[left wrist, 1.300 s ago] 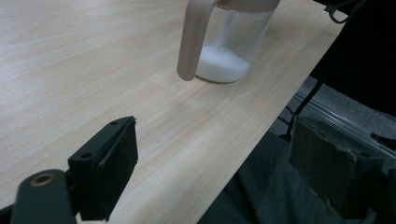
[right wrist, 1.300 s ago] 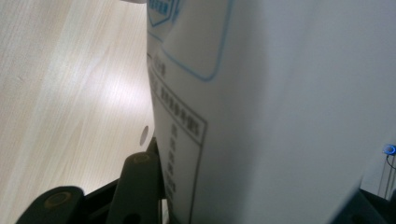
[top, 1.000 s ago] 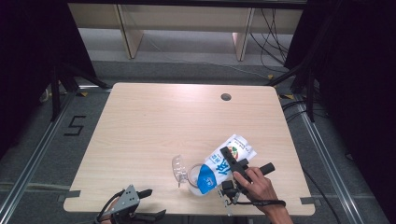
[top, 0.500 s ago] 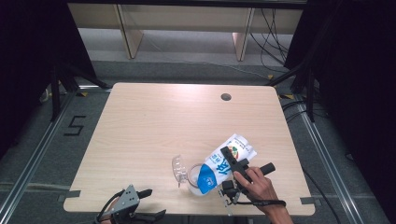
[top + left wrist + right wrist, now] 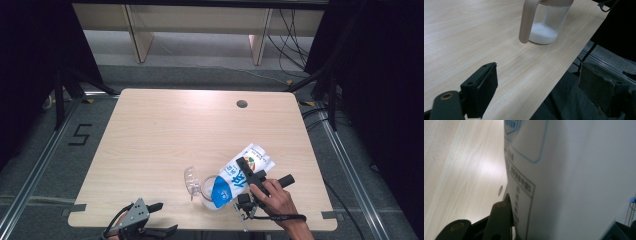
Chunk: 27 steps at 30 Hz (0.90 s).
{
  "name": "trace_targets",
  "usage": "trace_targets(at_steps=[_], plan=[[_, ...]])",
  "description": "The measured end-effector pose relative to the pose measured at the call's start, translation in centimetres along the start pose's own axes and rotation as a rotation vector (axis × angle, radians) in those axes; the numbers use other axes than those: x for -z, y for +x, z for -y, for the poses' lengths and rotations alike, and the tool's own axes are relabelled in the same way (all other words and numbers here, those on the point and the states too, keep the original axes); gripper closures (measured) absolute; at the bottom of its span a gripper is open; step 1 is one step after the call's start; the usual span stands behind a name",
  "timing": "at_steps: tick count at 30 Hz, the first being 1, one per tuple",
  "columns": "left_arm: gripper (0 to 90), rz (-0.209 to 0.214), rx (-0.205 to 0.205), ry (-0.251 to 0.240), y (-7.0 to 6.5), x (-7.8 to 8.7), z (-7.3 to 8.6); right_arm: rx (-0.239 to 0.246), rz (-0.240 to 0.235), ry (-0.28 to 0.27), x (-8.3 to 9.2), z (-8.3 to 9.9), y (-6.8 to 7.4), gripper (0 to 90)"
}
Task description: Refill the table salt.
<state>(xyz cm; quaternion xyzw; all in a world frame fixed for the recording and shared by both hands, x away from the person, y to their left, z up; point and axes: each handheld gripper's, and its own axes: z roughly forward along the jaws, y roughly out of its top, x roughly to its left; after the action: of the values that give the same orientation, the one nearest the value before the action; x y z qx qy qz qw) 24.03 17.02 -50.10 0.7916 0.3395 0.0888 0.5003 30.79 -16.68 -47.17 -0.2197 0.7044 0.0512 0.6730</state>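
Pale wood-grain table (image 5: 165,135), dark curtains behind. Bag (image 5: 242,172), glossy white-blue pouch, clamped in your right gripper (image 5: 250,175); long axis tilted, blue end down over clear jar (image 5: 549,26). Jar near table's front edge, white powder inside, beige handle. Left gripper (image 5: 536,92) jaws spread, empty, left of jar, near front edge.

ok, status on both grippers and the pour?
Right gripper shut on blue-and-white bag, tipped mouth-down over clear plastic jar. White powder in jar's bottom. Left gripper open at near table edge. Nothing in the way.
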Motion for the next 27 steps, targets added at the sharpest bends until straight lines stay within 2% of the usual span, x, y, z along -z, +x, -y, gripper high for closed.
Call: trace_targets(at_steps=[1,4,5,6,7,9,11,12,13,14,17,19,20,21,22,23,24,26,27], plan=[[15.1,-0.005,-0.022,0.021,0.2,0.09,0.0,0.004,0.002,-0.001,-0.01,0.0,-0.04,61.1],[15.1,0.0,0.004,-0.001,-0.06,0.03,-0.01,-0.001,-0.003,0.002,0.0,0.02,-0.02,61.1],[15.1,0.0,0.006,-0.003,-0.08,0.0,0.0,0.027,0.016,-0.008,-0.01,0.0,-0.28,61.2],[15.1,0.004,0.008,-0.006,-0.06,-0.03,0.01,0.027,0.016,-0.008,-0.01,0.0,-0.28,61.2],[15.1,-0.001,0.003,-0.001,-0.06,0.03,0.0,0.005,0.004,0.0,-0.01,0.03,-0.05,61.2],[15.1,0.0,0.004,-0.002,-0.08,0.03,0.0,0.007,0.001,0.001,-0.01,0.04,-0.05,61.2],[15.1,-0.006,-0.023,0.022,0.18,0.11,-0.01,0.028,0.016,-0.007,0.0,0.0,-0.3,61.4],[15.1,-0.005,-0.002,0.006,-0.01,0.07,-0.01,0.028,0.016,-0.007,0.0,0.0,-0.3,61.4],[15.1,0.0,0.002,-0.001,-0.04,0.03,-0.01,0.029,0.016,-0.007,-0.01,0.0,-0.3,61.4],[15.1,0.007,0.005,-0.006,-0.02,-0.02,0.01,0.006,0.005,0.001,-0.02,0.04,-0.06,61.5],[15.1,0.005,0.009,-0.008,-0.04,-0.05,0.01,0.012,0.007,0.003,0.01,0.03,-0.07,61.6],[15.1,-0.006,-0.021,0.019,0.19,0.07,-0.02,0.012,0.009,0.002,0.01,0.02,-0.07,61.7],[15.1,-0.006,-0.019,0.017,0.18,0.05,-0.02,0.016,-0.007,0.006,0.0,0.01,-0.03,61.8],[15.1,0.006,0.011,-0.007,-0.04,-0.07,-0.01,0.031,0.005,0.007,0.04,0.06,-0.1,61.8],[15.1,0.004,0.01,-0.003,-0.01,-0.05,0.0,0.046,0.023,-0.001,0.06,0.0,-0.29,61.9],[15.1,0.004,0.011,-0.003,0.0,-0.05,0.0,0.053,0.018,-0.006,0.01,0.0,-0.33,61.9],[15.1,0.004,0.011,-0.003,0.0,-0.05,0.01,0.013,0.015,0.006,0.02,0.01,-0.03,62.0],[15.1,0.005,0.011,-0.004,-0.01,-0.04,0.01,0.026,0.01,0.008,0.04,0.06,-0.05,62.1],[15.1,0.006,0.015,-0.008,-0.06,-0.07,0.01,0.059,0.017,-0.004,0.0,-0.01,-0.34,62.1]])
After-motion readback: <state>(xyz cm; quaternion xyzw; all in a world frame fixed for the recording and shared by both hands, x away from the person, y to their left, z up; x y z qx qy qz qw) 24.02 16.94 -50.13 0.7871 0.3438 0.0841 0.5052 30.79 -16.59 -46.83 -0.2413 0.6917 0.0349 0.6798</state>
